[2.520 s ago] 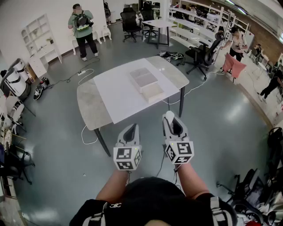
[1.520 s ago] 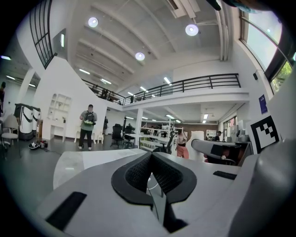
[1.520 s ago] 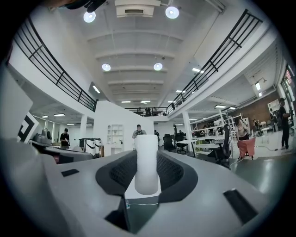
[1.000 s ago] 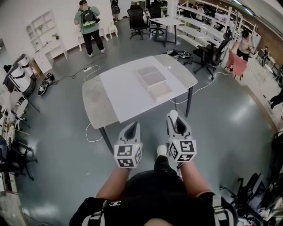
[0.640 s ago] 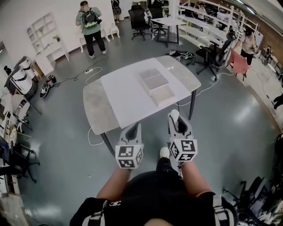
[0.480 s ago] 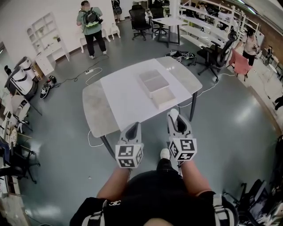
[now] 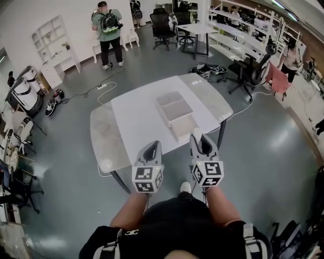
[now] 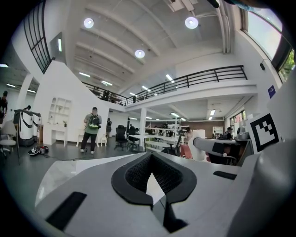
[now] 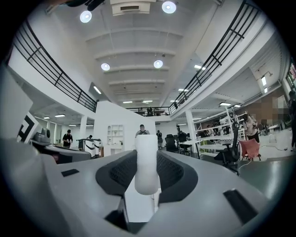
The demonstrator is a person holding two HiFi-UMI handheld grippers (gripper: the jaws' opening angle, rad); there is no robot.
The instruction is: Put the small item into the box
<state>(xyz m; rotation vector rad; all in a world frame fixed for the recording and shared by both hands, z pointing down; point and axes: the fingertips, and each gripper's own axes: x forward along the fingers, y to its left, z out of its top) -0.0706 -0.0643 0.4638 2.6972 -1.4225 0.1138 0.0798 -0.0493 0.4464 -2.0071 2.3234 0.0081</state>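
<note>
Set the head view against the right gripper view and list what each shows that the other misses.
Head view only: the table, the box lying on it, and the person's forearms. Right gripper view only: the ceiling lights and the balcony railing overhead. Both: the right tongs shut on the small white item, plus the open office beyond.

Head view looked steeply down from overhead onto left gripper (image 7: 151,146), right gripper (image 7: 199,138) and table (image 7: 126,109). Each gripper view sat close behind its jaws, facing forward and slightly upward. Head and left gripper views shared table and backpack wearer (image 7: 108,23).
</note>
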